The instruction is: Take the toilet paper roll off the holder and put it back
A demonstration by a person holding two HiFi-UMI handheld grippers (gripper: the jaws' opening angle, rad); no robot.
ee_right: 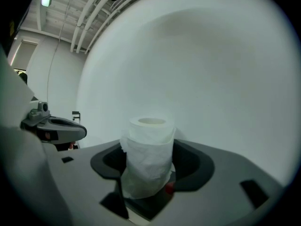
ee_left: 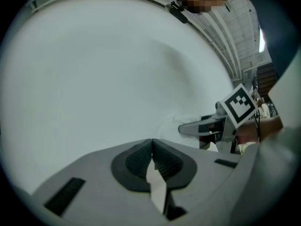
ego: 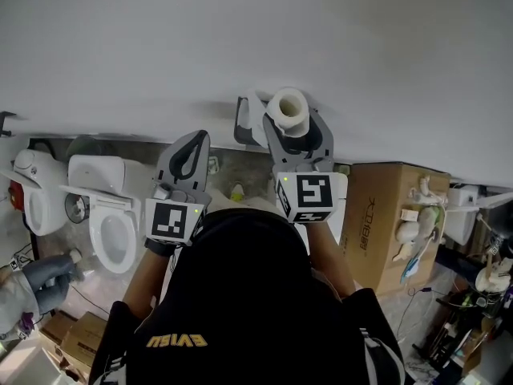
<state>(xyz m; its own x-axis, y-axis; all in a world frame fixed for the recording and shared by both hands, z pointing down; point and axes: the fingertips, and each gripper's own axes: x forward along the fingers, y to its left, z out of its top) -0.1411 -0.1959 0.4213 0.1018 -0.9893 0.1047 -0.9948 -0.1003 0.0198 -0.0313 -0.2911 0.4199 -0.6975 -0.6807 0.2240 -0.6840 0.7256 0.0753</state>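
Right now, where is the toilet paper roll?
The toilet paper roll is clamped in the right gripper, centre-right in head view, just right of the dark wall holder.

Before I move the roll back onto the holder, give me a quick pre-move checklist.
1. Toilet paper roll gripped in right tongs: ok, pads on both sides.
2. Roll off the holder: ok, holder bare, left of the roll.
3. Left tongs shut, empty, apart from roll: ok.
4. Core lined up with holder arm: cannot tell.
5. Outer wrap snug: not ok, loose and wrinkled.
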